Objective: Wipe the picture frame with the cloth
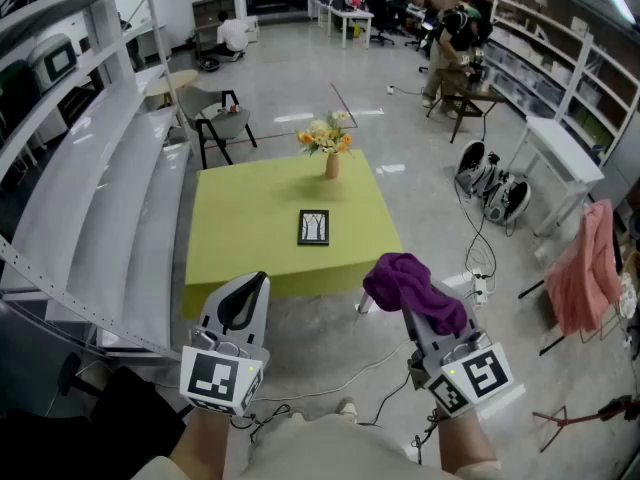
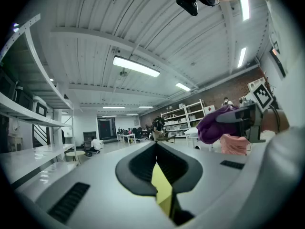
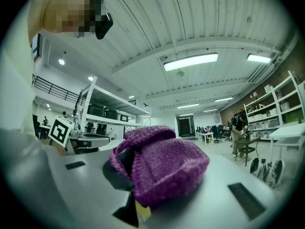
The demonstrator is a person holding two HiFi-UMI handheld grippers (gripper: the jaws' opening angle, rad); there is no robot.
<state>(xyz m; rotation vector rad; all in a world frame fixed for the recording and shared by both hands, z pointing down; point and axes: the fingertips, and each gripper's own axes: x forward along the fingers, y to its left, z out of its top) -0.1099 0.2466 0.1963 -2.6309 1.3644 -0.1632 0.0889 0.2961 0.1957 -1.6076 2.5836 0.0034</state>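
The black picture frame point(image 1: 313, 227) lies flat near the middle of the yellow-green table point(image 1: 240, 238), ahead of both grippers. My right gripper point(image 1: 398, 290) is held in the air short of the table's front edge, shut on a bunched purple knitted cloth point(image 1: 412, 284) that covers its tips; the cloth point(image 3: 162, 168) fills the right gripper view. My left gripper point(image 1: 252, 286) hovers at the lower left, shut and empty, its black pads point(image 2: 143, 166) meeting with only a thin slit. The left gripper view shows the cloth point(image 2: 217, 123) off to the right.
A vase of flowers point(image 1: 329, 146) stands at the table's far edge. White shelving point(image 1: 90, 198) runs along the left. A chair point(image 1: 215, 123) stands behind the table. Cables point(image 1: 478, 268) and a pink cloth point(image 1: 585, 268) on a stand lie to the right.
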